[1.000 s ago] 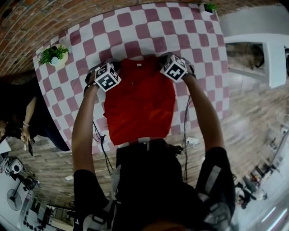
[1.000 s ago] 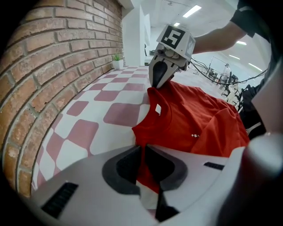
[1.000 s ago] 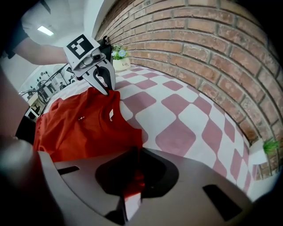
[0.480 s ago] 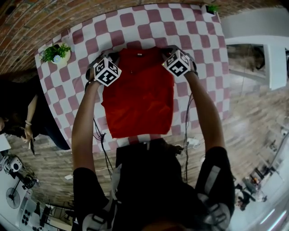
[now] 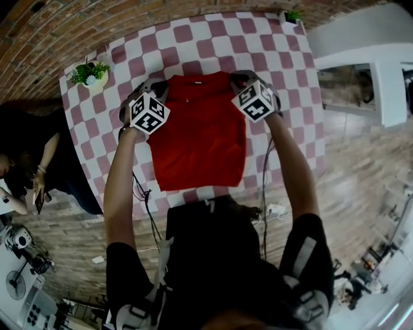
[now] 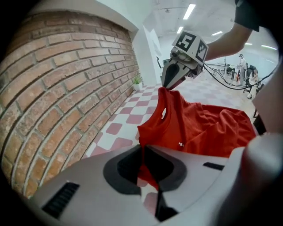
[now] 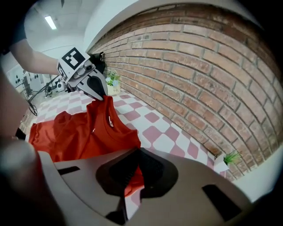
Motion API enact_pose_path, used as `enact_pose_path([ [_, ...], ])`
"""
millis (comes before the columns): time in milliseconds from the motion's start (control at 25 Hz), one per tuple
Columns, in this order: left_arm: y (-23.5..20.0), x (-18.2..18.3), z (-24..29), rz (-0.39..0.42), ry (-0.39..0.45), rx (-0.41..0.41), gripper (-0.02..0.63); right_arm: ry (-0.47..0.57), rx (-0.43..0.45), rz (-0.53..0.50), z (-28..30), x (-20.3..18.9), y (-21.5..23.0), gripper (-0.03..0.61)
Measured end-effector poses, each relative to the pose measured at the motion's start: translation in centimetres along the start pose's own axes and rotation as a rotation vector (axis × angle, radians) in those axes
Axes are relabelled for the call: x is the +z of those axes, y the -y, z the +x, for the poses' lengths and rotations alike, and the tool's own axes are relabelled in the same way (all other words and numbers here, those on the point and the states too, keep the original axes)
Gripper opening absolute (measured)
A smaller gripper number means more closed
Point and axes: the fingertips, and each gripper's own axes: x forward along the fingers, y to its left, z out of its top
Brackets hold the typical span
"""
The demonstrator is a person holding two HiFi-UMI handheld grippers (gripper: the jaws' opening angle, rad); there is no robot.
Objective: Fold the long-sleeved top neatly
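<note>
The red long-sleeved top (image 5: 197, 138) lies with its sleeves folded in on the checked table (image 5: 213, 38), collar at the far side. My left gripper (image 5: 150, 89) is pinching the left shoulder corner; its jaws have just been closing and red cloth sits between them (image 6: 143, 170). My right gripper (image 5: 240, 78) is shut on the right shoulder corner (image 7: 132, 176). Both corners hang lifted off the table, with the collar (image 6: 170, 119) sagging between them. Each gripper view shows the other gripper (image 6: 167, 87) (image 7: 102, 95) holding its peak of cloth.
A potted plant (image 5: 90, 72) stands at the table's far left and a smaller one (image 5: 292, 15) at the far right corner. A brick wall (image 6: 66, 88) runs behind the table. A person (image 5: 32, 161) stands at the left. White furniture (image 5: 387, 84) is at the right.
Both grippers have risen with the shoulder corners, lifting the top's far edge off the table. The near hem has slid away from me.
</note>
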Motion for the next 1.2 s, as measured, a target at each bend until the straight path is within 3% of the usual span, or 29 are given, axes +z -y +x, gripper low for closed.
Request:
enact_pose_path([
  [640,10.1,0.7,-12.2,-0.011,0.039,0.128,0.023,0.129,-0.03,-0.022,-13.1,-1.3,-9.4,0.014],
  [1200,17.6,-1.6,-16.4,0.021,0.046,0.188,0.023,0.131,0.008,-0.022,-16.8,-6.0,-18.2,0.014],
])
